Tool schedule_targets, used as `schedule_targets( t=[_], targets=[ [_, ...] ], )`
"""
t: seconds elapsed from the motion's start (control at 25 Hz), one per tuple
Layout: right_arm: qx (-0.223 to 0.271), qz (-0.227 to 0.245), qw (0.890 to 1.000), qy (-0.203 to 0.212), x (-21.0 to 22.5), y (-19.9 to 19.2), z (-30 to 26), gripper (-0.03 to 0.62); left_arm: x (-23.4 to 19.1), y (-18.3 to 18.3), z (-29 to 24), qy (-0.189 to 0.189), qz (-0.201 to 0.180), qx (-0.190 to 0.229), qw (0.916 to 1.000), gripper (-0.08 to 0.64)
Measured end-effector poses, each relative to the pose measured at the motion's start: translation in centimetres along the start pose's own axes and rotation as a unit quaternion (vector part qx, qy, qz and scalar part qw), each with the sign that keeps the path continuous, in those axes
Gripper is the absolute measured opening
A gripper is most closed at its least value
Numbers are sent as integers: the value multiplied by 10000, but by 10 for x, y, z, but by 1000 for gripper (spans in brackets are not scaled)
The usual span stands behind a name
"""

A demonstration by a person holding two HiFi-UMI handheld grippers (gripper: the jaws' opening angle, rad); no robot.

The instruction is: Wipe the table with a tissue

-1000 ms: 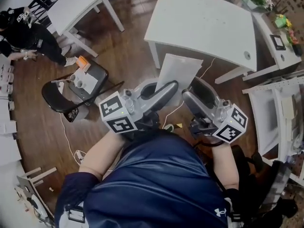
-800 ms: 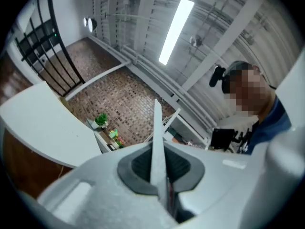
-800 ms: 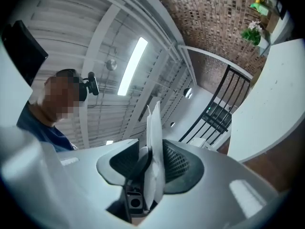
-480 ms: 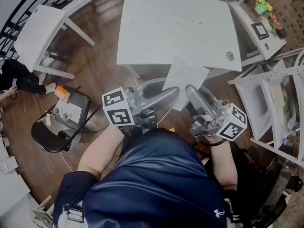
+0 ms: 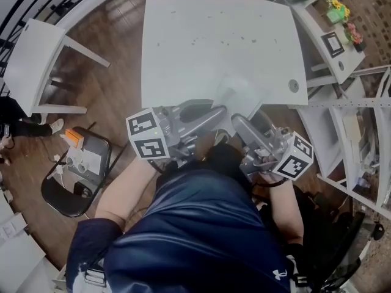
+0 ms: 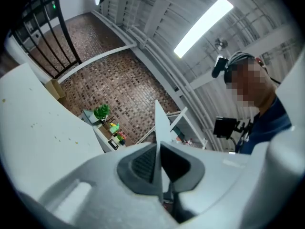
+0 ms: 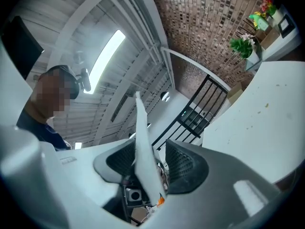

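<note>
The white bench point(image 5: 201, 23) stood ahead of the person, with a scatter of small dark specks point(image 5: 208, 40) across its far half. The tissue point(image 5: 237, 92) hung over the bench's near edge, stretched as a pale sheet between the two grippers. The left gripper point(image 5: 212, 110) reached in at the near edge of the bench. Its jaws were closed on the tissue, whose thin edge stood up out of the seam between the two dark pads in the left gripper view. The right gripper point(image 5: 236, 122) sat just beside it, also at the bench's near edge. Its jaws were opening. The tissue still stood between them but lay loose toward one pad point(image 7: 121, 161), with a clear gap to the other. To the left of the bench a second white table point(image 5: 30, 60) stood on the wooden floor point(image 5: 116, 78), and nearer the person on that side was a black chair point(image 5: 67, 191).
</note>
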State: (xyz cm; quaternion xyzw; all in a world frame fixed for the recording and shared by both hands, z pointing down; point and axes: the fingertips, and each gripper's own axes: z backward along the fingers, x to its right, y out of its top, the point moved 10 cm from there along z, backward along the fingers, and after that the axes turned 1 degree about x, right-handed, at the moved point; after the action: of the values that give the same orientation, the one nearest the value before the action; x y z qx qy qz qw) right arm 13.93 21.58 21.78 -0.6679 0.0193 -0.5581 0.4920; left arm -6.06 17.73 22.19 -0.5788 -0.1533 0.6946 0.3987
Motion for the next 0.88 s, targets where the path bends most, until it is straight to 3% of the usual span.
schedule_targets(
  t=[0.24, 0.36, 0.44, 0.52, 0.6, 0.72, 0.8, 0.88],
  targets=[
    [-208, -240, 9988, 373, 56, 23, -9, 198, -39, 0, -37, 363, 10, -143, 9992, 6],
    [-246, -436, 9972, 551, 88, 50, -9, 38, -57, -1, -66, 435, 228, -155, 9987, 6],
    [-260, -587, 9958, 652, 110, 69, -4, 12, -70, -2, -88, 498, 385, -113, 9980, 8],
    [-203, -731, 9954, 583, 135, 87, 2, 12, -87, 0, -105, 791, 342, -125, 9962, 32],
    [-115, -750, 9967, 279, 162, 104, 10, 11, -103, 2, -114, 1211, 241, -109, 9923, 64],
    [-251, -125, 9967, -758, 208, 131, 27, 11, -118, 4, -115, 1711, 216, 89, 9850, 65],
    [-391, 456, 9851, -1608, 242, 148, 39, 11, -127, 7, -114, 2027, 113, 178, 9790, 64],
    [-536, 962, 9662, -2330, 272, 161, 51, 11, -135, 8, -112, 2358, -132, 115, 9717, 61]
  ],
)
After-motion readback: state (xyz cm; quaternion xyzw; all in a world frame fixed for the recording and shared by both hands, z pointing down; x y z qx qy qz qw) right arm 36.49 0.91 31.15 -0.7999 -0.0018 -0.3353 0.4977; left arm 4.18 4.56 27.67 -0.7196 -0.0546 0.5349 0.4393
